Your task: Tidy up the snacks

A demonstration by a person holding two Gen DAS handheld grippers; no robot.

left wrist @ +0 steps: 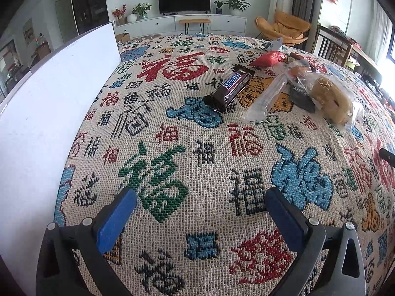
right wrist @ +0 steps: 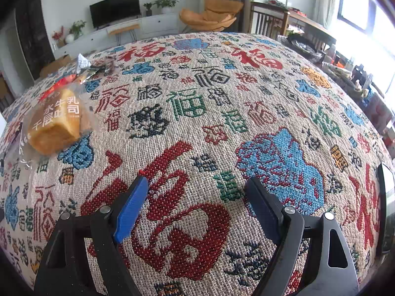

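A Snickers bar [left wrist: 230,89] lies on the patterned tablecloth [left wrist: 197,148], ahead and right of my left gripper [left wrist: 201,202], which is open and empty above the cloth. Right of the bar lie a long clear-wrapped snack [left wrist: 267,96], a bagged bread loaf [left wrist: 332,97], a red packet [left wrist: 269,58] and a silver packet [left wrist: 272,45]. My right gripper [right wrist: 196,192] is open and empty over the cloth. The bread loaf [right wrist: 55,123] lies far to its left, with a silver packet [right wrist: 82,63] and small wrappers behind it.
A white box wall [left wrist: 49,113] stands along the left side of the table. A dark flat device [right wrist: 386,204] lies at the right table edge. A TV stand, an orange chair and wooden chairs stand beyond the table.
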